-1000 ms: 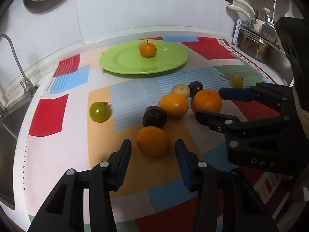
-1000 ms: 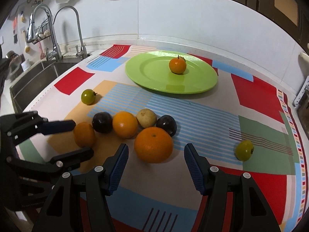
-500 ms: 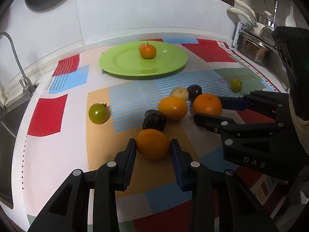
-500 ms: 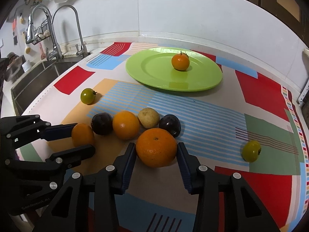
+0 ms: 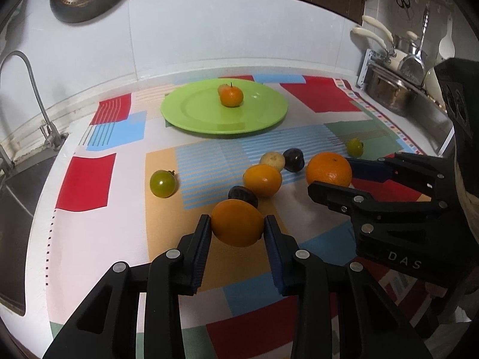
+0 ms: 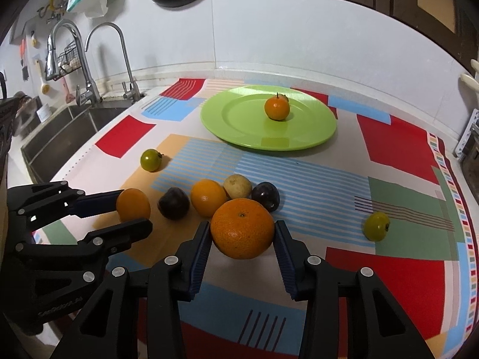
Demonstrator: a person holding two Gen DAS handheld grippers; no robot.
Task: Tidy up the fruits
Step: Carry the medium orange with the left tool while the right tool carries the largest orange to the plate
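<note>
Counter mat (image 6: 389, 149) | oranges: 4 | plums: 2 | green fruits: 2

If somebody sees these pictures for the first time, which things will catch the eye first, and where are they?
Each black tool grips an orange low in the foreground: the left tool holds a smooth orange, the right tool a bigger, dimpled orange. Behind them, a bright green plate carries one small tangerine on the colourful patchwork cloth.
</note>
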